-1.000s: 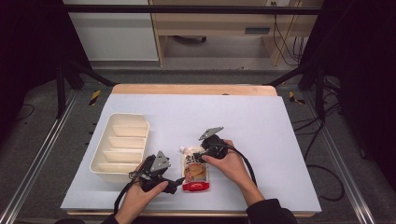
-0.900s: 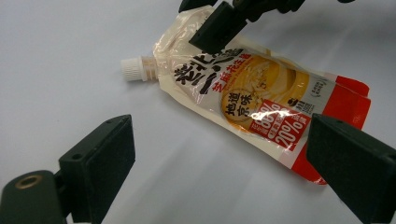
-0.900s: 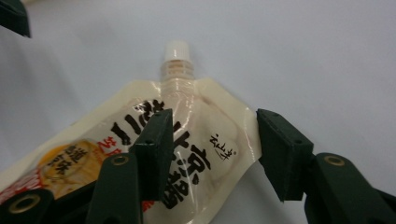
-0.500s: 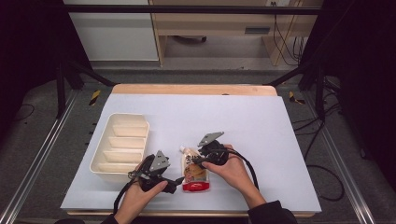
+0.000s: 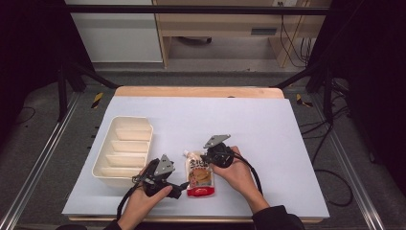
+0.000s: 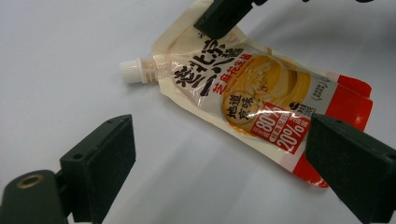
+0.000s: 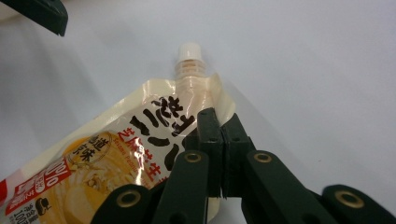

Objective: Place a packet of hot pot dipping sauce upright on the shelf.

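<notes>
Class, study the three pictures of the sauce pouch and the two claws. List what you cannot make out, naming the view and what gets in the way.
- Pouch upper edge, right gripper view: covered by the shut right claw.
- Pouch lower red corner, left gripper view: behind a jaw of the open left claw.
- Pouch print, high view: too small to read.
- Tray near corner, high view: hidden by the left claw.

Beyond the tongs: pale blue table cover over a wooden tabletop. Grey floor around it. Black frame legs left and right. Light wood bench and white cabinet at back; cables on the right.
</notes>
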Available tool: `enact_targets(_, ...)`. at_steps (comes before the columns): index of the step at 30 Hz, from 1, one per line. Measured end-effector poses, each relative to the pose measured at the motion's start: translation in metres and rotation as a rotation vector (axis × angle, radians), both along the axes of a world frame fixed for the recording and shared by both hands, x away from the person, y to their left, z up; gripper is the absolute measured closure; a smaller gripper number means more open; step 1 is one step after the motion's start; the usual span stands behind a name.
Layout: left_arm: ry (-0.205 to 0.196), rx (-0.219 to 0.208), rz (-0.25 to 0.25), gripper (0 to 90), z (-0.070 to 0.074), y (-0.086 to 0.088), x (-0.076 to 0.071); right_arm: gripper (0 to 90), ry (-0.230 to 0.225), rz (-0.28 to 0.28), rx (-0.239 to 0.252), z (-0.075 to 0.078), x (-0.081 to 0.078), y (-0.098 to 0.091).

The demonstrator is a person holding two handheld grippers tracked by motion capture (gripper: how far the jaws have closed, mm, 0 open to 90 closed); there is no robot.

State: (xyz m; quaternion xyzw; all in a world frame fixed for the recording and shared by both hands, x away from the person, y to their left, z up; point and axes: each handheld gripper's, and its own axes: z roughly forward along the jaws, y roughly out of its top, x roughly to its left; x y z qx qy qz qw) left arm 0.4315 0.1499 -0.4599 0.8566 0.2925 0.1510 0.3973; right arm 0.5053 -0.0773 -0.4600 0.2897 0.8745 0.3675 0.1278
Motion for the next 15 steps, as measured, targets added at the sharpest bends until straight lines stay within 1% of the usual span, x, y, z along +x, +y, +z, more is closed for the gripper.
enact_targets(2,-0.001,-0.007,0.001,8.5,0.0,0.0,0.0,90.0,-0.013,0.004,0.011,0.003,-0.001,-0.002)
enact_targets(3,0.002,-0.001,-0.002,8.5,0.0,0.001,0.0,90.0,-0.016,-0.005,0.018,0.005,-0.002,-0.002)
enact_targets(4,0.002,-0.003,-0.002,8.5,0.0,0.001,0.0,90.0,-0.026,0.0,0.019,0.007,-0.002,-0.003)
enact_targets(5,0.003,-0.005,-0.003,8.5,0.001,0.001,0.0,90.0,-0.029,-0.004,0.031,0.009,-0.003,-0.002)
enact_targets(10,0.005,-0.007,-0.005,8.5,0.001,0.001,0.0,90.0,-0.075,0.008,0.068,0.025,-0.01,-0.004)
enact_targets(11,0.005,-0.007,-0.005,8.5,0.001,0.001,0.0,90.0,-0.075,0.008,0.068,0.025,-0.01,-0.004)
enact_targets(12,0.007,-0.007,-0.006,8.5,0.001,0.001,0.0,90.0,-0.097,0.014,0.078,0.033,-0.014,-0.005)
enact_targets(15,0.009,-0.008,-0.008,8.5,0.0,0.001,0.001,90.0,-0.116,0.011,0.091,0.039,-0.015,-0.007)
